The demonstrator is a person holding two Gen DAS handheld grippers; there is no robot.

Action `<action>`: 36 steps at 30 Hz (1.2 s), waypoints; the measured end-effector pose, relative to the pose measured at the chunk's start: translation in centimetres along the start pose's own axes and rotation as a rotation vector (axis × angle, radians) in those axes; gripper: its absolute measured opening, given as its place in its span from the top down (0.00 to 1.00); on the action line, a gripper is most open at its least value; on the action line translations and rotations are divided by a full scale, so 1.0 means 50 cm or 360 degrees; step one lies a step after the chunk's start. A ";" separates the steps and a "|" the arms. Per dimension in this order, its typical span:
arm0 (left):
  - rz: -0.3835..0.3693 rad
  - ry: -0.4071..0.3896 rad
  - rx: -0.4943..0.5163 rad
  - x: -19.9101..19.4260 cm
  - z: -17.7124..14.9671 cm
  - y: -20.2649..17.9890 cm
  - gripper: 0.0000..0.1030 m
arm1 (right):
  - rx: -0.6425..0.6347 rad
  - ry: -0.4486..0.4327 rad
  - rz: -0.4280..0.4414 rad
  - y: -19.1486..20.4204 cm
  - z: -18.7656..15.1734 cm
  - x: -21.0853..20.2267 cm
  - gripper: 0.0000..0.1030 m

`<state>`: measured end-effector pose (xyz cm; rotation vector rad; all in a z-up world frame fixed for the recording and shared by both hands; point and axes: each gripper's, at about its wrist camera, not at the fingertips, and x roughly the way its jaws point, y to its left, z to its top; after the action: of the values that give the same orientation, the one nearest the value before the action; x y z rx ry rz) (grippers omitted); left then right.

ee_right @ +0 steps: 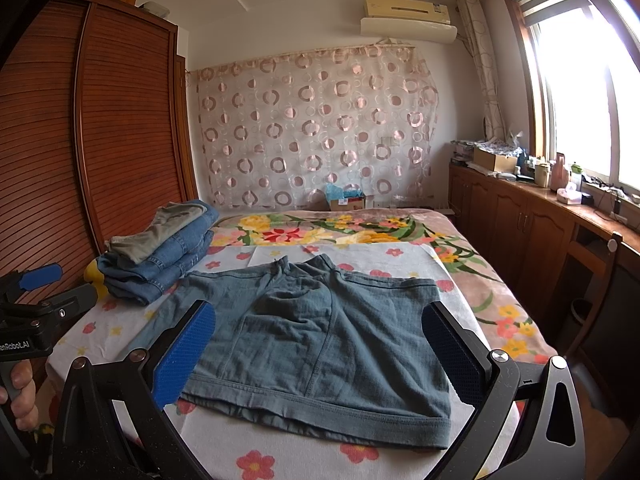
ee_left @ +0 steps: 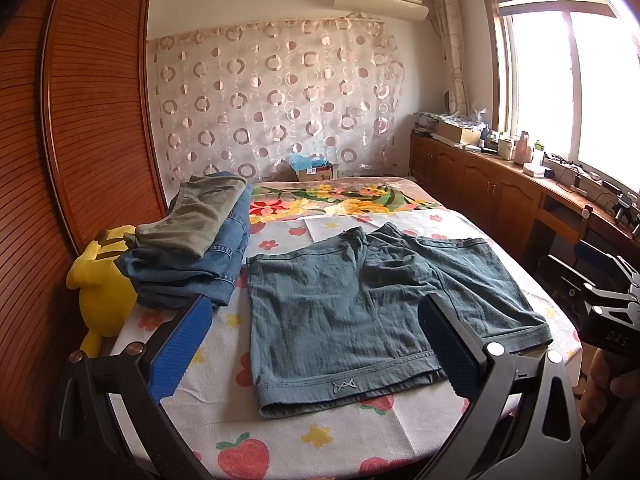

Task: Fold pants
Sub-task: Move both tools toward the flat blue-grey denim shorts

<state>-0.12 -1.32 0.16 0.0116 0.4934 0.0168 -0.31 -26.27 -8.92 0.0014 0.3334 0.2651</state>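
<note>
With both the left gripper point(ee_left: 316, 344) and right gripper point(ee_right: 320, 356) spread wide and empty above the flat teal ribbed shorts point(ee_left: 372, 308) beside 1 stack of folded jeans point(ee_left: 192, 264), uneven pinches risked skewing the fold.

A bedroom. A slatted wooden wardrobe point(ee_left: 80, 128) stands along the left of the bed point(ee_right: 460, 240). A circle-patterned curtain point(ee_left: 272, 104) covers the far wall beneath an air conditioner point(ee_right: 408, 20). Bright daylight comes through the window point(ee_left: 568, 80) on the right, above a cluttered row of wooden cabinets point(ee_right: 520, 216).
</note>
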 end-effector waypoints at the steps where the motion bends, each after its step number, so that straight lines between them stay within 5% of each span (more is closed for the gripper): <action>1: -0.0001 -0.0002 0.0000 0.000 0.000 0.004 0.00 | 0.0002 0.0000 0.0000 -0.001 0.000 0.000 0.00; 16: -0.0060 0.0104 0.0028 0.044 -0.003 -0.016 0.00 | 0.0018 0.0035 0.0001 -0.031 -0.010 0.029 0.01; 36: -0.0249 0.0220 0.0126 0.167 -0.003 -0.032 0.00 | -0.0012 0.0144 -0.0060 -0.080 0.016 0.086 0.24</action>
<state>7.18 -2.76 -3.94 0.0499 0.6321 -0.1560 4.90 -28.98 -9.75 -0.0246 0.4222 0.2298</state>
